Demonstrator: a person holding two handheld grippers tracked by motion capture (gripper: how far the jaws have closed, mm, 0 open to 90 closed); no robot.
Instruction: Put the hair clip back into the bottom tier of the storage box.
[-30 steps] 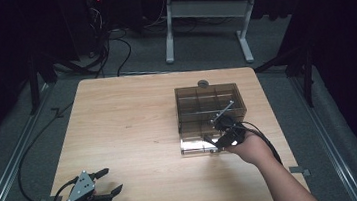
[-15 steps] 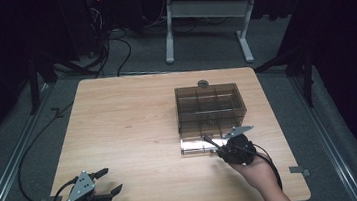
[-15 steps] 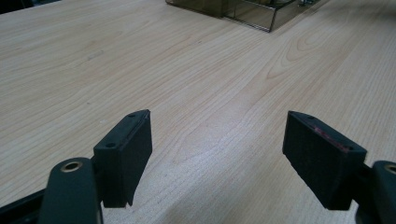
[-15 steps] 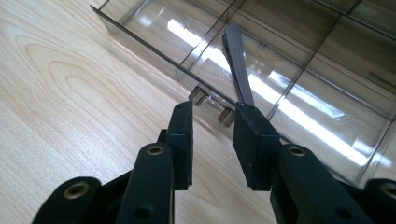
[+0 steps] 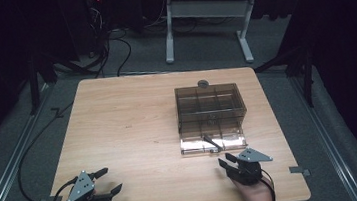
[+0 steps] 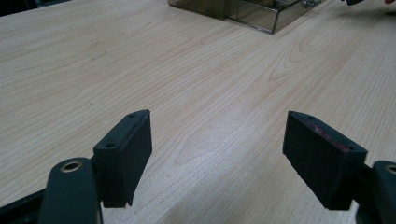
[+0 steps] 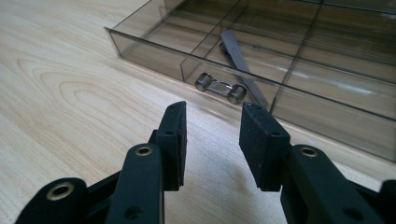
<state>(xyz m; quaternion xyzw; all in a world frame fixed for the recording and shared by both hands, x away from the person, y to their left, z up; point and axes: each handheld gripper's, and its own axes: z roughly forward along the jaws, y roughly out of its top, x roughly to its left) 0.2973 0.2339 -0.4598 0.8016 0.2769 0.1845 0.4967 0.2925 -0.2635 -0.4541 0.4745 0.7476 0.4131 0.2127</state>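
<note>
The right gripper [image 5: 233, 163] sits near the front edge of the tabletop [image 5: 134, 130], just short of the smoky clear plastic organizer box [image 5: 210, 104]. Its jaws have just been opening, and now they stand spread with nothing between them. In the right gripper view they point at the small metal handle [image 7: 220, 88] on the front wall of the box's low drawer [image 7: 261, 84], which looks pulled out toward the person. A flat grey strip [image 7: 243, 53] lies slanted inside the drawer, across one of its dividers.

The left gripper [image 5: 105, 182] rests at the near left corner, well apart from the box, its jaws spread wide and empty over bare wood.

My reading is that the strip is placed in the drawer and the right gripper is clear of it. The next move probably calls for lining the jaws up with the handle, or setting them against the drawer front, and pushing it in straight so it does not skew.

No brand, label or writing can be read on the box, the grippers or the tabletop.
</note>
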